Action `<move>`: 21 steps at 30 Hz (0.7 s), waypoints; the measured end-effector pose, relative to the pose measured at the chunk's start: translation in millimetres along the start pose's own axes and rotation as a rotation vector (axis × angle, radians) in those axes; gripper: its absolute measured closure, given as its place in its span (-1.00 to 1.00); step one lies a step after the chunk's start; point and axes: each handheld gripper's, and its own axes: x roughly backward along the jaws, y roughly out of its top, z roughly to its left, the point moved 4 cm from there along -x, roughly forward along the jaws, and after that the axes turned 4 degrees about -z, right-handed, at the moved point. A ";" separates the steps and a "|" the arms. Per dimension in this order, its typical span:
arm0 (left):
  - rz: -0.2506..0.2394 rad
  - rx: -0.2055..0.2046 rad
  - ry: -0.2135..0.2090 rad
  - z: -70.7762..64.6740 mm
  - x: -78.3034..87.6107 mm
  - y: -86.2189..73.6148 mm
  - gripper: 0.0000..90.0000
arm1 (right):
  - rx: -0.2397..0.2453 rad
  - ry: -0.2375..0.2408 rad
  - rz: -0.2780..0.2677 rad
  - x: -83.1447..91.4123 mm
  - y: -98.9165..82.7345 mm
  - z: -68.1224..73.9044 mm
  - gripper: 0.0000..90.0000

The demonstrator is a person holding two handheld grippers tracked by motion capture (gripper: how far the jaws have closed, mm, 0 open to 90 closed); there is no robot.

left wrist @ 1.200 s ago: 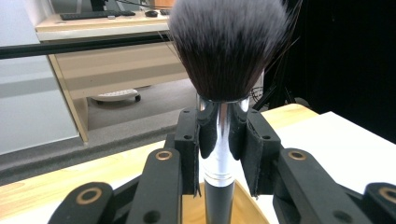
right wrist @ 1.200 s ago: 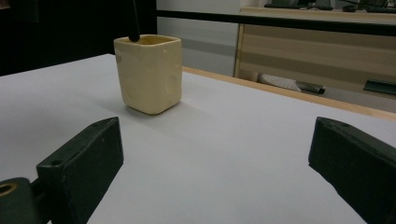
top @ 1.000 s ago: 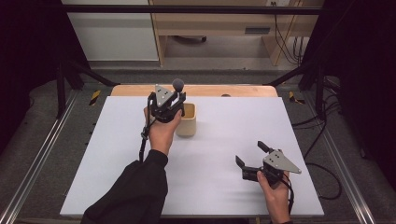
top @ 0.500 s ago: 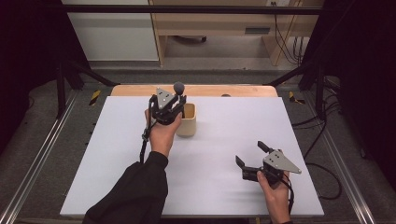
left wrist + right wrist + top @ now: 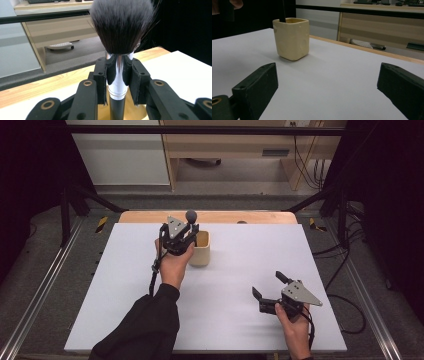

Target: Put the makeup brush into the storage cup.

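Observation:
A cream square cup point(image 5: 201, 249) point(image 5: 291, 38) stands on the white table point(image 5: 240, 270) towards the back. My left gripper point(image 5: 186, 236) point(image 5: 119, 75) is shut on a makeup brush point(image 5: 121, 27) point(image 5: 191, 215), clamping its silver ferrule. The brush stands upright with its dark bristles on top, and its black handle reaches down into the cup point(image 5: 130, 110). My right gripper point(image 5: 268, 285) point(image 5: 324, 92) rests low near the table's front right, its jaws open and spread wide with nothing between them.
A wooden strip point(image 5: 210, 216) runs along the table's far edge. Beyond it stand a wooden desk point(image 5: 240, 150) and a white cabinet point(image 5: 120, 155). Metal rails point(image 5: 45, 285) flank the table.

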 end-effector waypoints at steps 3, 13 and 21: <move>0.005 -0.005 -0.001 0.0 0.1 -1.6 0.56 | 0.000 0.000 0.000 0.0 -0.1 0.0 -0.92; 0.010 -0.002 -0.002 0.7 0.3 -5.7 0.56 | -0.002 0.000 0.002 0.0 0.0 0.4 -0.92; 0.018 -0.005 -0.006 0.1 -0.9 -8.9 0.56 | 0.002 0.001 0.003 -0.2 -0.2 0.5 -0.92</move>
